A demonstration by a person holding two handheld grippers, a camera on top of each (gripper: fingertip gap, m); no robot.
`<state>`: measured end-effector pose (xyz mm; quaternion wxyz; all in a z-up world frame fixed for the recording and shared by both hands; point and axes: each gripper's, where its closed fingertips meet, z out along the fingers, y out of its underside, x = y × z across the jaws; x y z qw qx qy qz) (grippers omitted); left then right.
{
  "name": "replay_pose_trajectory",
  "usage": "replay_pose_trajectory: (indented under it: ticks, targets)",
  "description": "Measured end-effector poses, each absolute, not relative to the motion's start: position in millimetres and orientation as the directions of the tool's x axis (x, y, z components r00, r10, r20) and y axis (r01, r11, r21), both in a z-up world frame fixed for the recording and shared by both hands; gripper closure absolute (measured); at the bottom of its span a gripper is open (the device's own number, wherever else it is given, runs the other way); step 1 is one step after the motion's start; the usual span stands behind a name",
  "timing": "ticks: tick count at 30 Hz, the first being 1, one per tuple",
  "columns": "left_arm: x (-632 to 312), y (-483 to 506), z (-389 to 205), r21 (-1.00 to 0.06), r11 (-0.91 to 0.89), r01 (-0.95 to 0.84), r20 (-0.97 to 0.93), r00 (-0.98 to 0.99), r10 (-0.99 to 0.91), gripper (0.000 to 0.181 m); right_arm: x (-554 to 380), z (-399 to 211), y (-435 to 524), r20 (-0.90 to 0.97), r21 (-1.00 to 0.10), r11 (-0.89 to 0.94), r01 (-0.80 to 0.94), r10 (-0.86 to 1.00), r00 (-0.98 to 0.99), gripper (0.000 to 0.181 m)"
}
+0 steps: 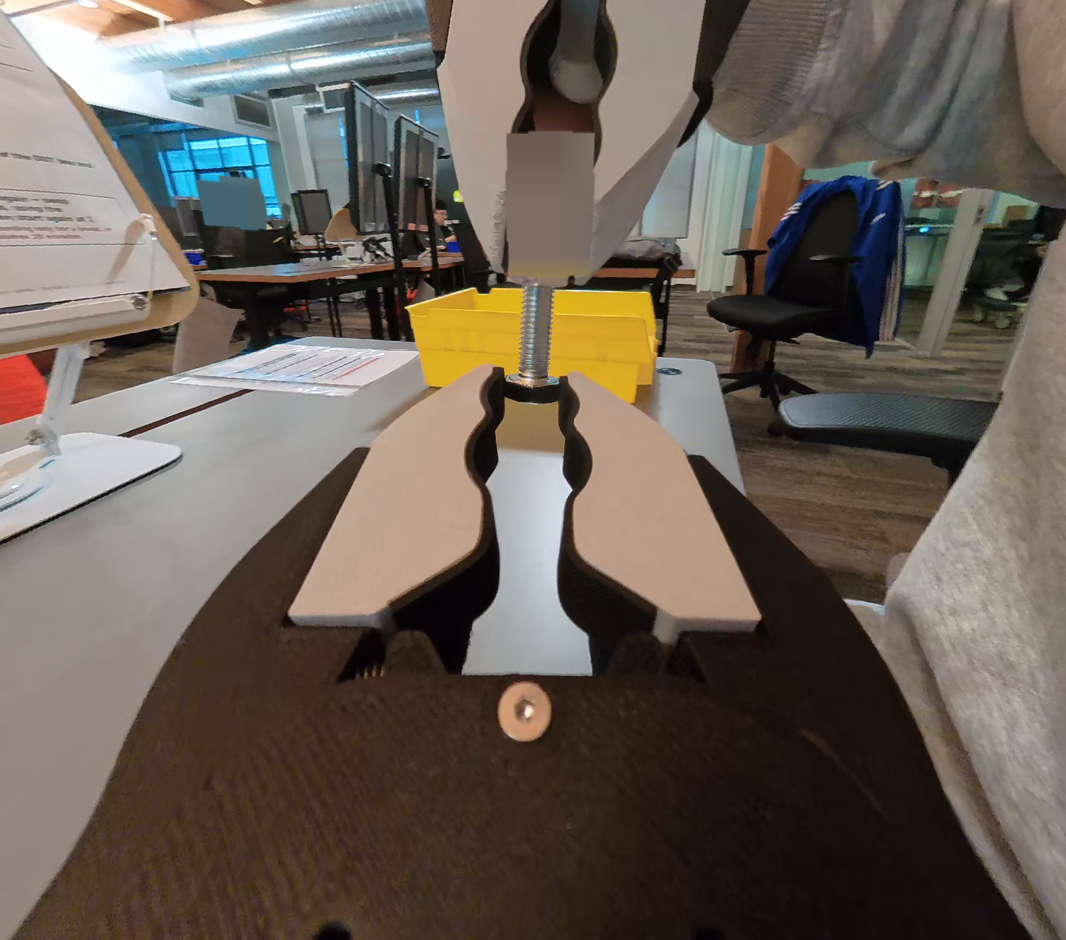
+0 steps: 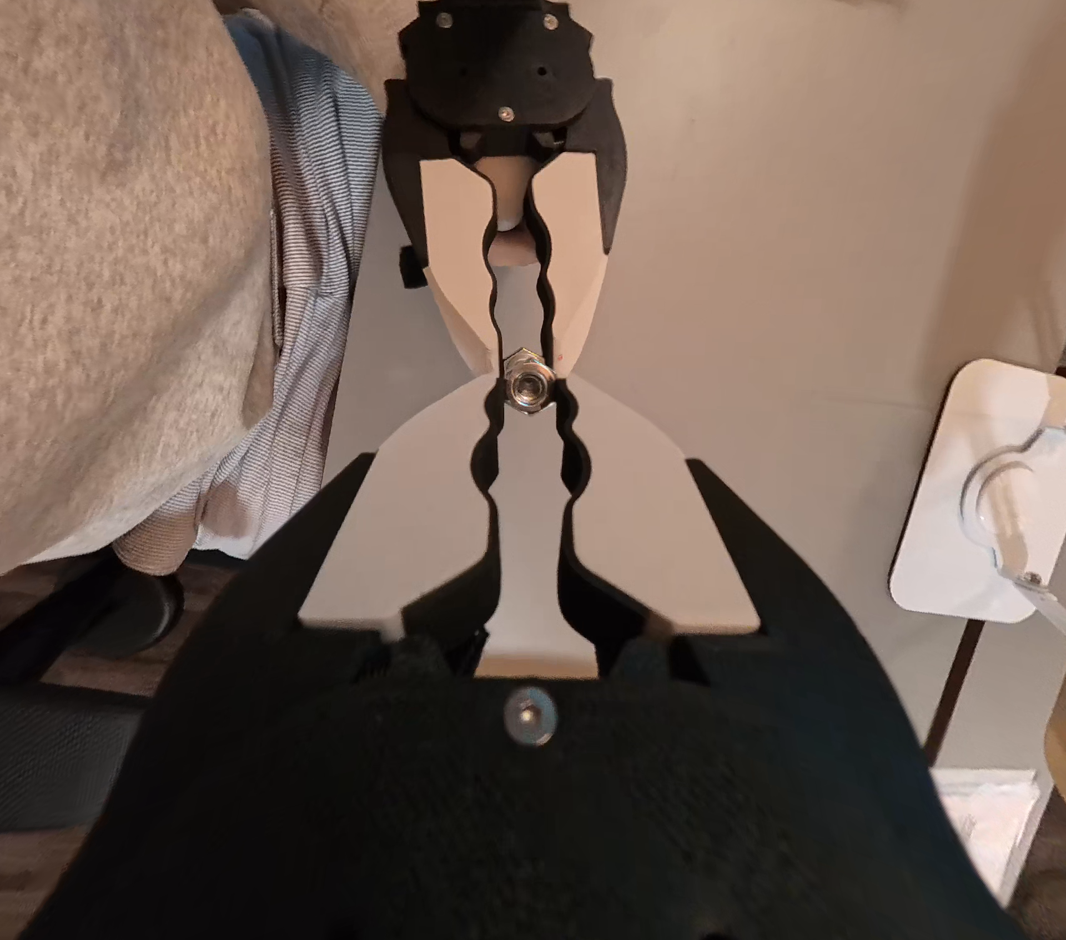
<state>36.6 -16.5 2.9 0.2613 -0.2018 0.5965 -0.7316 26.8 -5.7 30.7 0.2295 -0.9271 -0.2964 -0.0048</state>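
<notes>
A silver threaded bolt (image 1: 536, 329) stands upright above the grey table (image 1: 231, 451). My left gripper (image 1: 530, 381) is shut on its lower end, the white fingers (image 1: 427, 497) closing from both sides. My right gripper (image 1: 542, 272) comes down from above and grips the bolt's top end, where a blurred patch covers the contact. In the right wrist view, looking straight down, my right gripper (image 2: 526, 393) is shut on a silver hex nut (image 2: 526, 384) that sits around the bolt's end. The left gripper (image 2: 526, 361) sits just beyond, tip to tip with it.
A yellow bin (image 1: 461, 329) stands behind the bolt near the table's far edge. A printed sheet (image 1: 300, 367) lies at the left, and a document stand's white base (image 1: 86, 468) (image 2: 980, 497) sits nearby. A person's grey sleeve (image 1: 865, 18) is at the right; an office chair (image 1: 807, 301) stands beyond. The grippers are tip to tip, or close to it.
</notes>
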Motion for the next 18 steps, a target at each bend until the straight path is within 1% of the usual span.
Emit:
replay_pose_trajectory:
  ticks: [6, 18]
  targets:
    - [46.2, -10.1, 0.0, -0.981, -0.083, 0.177, -0.065, -0.696, -0.715, 0.162, 35.0, 27.8, -0.9, 0.188, -0.399, -0.774, 0.491, 0.455, 0.870, 0.164]
    - [54.3, 0.9, 1.5, -0.980, -0.081, 0.182, -0.054, -0.634, -0.771, 0.162, 45.0, 29.2, 9.8, 0.219, -0.419, -0.846, 0.330, 0.258, 0.941, 0.164]
